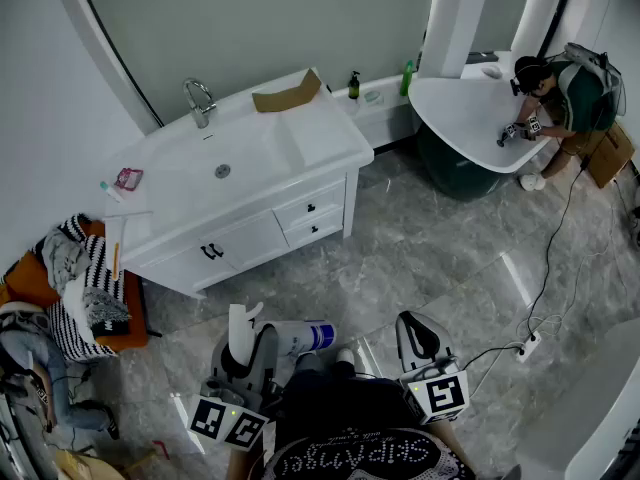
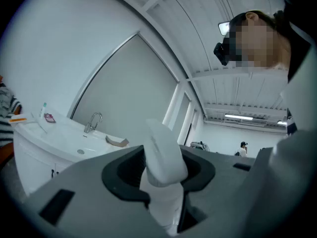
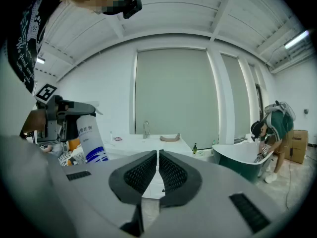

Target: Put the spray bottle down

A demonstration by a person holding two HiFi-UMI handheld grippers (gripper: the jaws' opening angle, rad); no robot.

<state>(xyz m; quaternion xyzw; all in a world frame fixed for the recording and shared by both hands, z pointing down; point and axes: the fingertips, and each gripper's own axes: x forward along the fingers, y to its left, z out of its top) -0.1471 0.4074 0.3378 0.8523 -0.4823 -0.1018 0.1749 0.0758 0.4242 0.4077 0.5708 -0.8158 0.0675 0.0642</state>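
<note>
My left gripper (image 1: 248,346) is shut on the white spray bottle (image 1: 300,337), which has a blue label. It holds the bottle by the neck, low at the bottom of the head view above the floor. In the left gripper view the bottle's white spray head (image 2: 164,156) sticks up between the dark jaws. From the right gripper view the bottle (image 3: 91,142) hangs at the left, body down, under the left gripper (image 3: 60,118). My right gripper (image 1: 416,334) is beside it on the right, shut (image 3: 157,168) with nothing between its pads.
A white vanity (image 1: 300,143) with a sink, a faucet (image 1: 200,101) and a cardboard piece (image 1: 287,95) stands ahead. A green bathtub (image 1: 455,118) with another person (image 1: 562,96) at it is far right. Clothes on an orange stool (image 1: 80,288) lie left. A power strip (image 1: 527,346) and cable cross the grey floor.
</note>
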